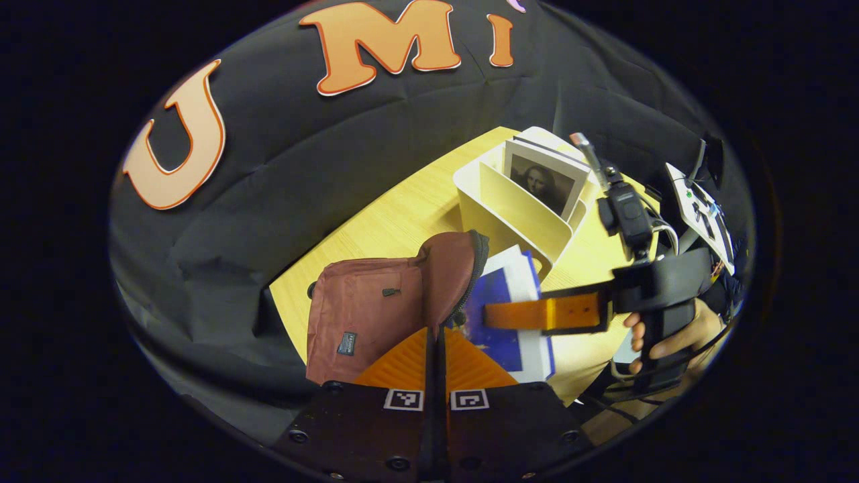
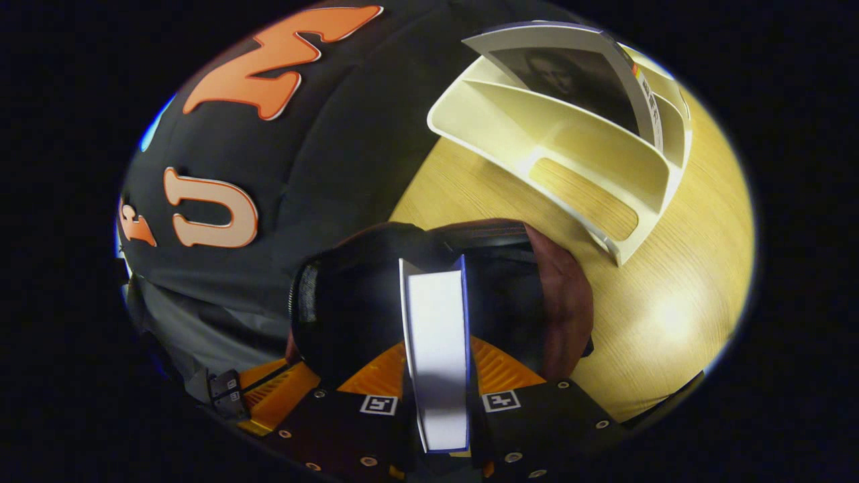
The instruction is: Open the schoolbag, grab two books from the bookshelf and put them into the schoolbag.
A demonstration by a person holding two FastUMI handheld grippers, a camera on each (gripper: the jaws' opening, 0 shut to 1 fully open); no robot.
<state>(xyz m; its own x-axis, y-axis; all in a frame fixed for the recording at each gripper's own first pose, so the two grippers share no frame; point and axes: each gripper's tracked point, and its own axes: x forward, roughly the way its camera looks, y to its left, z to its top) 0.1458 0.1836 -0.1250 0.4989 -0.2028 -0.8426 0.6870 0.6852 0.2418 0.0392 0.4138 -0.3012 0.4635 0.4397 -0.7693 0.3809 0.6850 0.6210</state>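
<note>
The right gripper clamps the blue book just above the open schoolbag, the left gripper pinches its rim, so the book should go down straight, spine first, without touching the zipper.

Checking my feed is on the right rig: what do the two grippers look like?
Left gripper: dark screwed body, two square black-and-white tags. Right gripper has the same body and tags; from the left gripper view it shows a black pistol handle, a small black camera module, a white marker plate and cables.
</note>
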